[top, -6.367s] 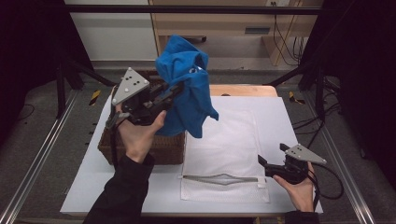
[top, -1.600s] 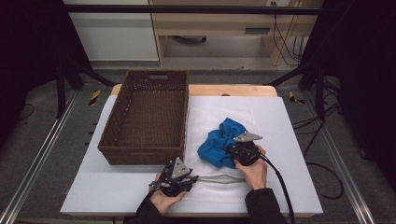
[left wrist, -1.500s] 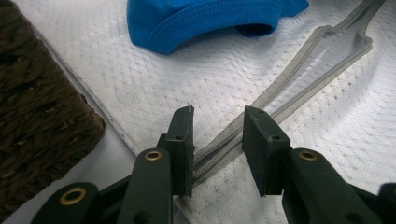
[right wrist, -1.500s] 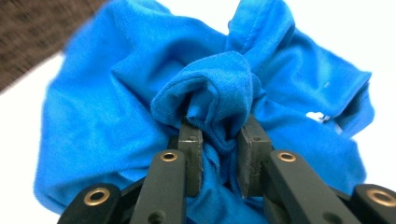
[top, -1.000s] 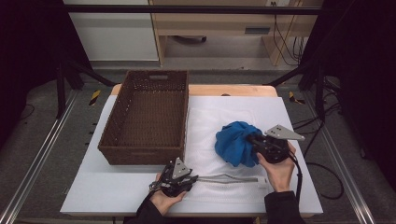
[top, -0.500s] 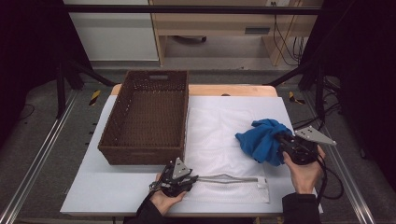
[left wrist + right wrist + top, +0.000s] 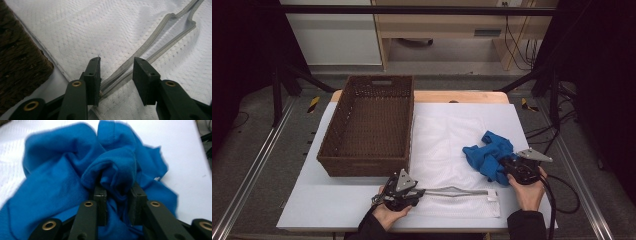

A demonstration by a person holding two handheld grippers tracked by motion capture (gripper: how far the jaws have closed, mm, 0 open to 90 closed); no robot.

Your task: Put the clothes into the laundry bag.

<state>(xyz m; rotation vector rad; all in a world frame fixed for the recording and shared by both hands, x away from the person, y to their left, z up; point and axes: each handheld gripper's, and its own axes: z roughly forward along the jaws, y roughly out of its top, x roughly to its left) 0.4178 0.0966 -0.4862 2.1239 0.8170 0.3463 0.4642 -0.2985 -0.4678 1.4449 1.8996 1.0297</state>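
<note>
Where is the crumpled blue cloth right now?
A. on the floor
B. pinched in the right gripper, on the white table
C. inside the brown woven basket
B: the crumpled blue cloth bunches between the right gripper fingers, away from the brown woven basket.

1. In the high view, light falls from above onto the white tabletop [image 7: 337,210], which reads bright and even; the left and right margins of the frame sink into near-black.
2. The dark brown woven basket [image 7: 369,125] casts a narrow soft shadow along its lower edge, and its interior is dim.
3. In the left gripper view, the white mesh laundry bag [image 7: 120,32] is sharp, with a grey shadow at upper right; the black jaws at the bottom are slightly soft.
4. In the right gripper view, the crumpled blue cloth [image 7: 75,170] has blurred outer edges, and the background at upper right is washed out.
</note>
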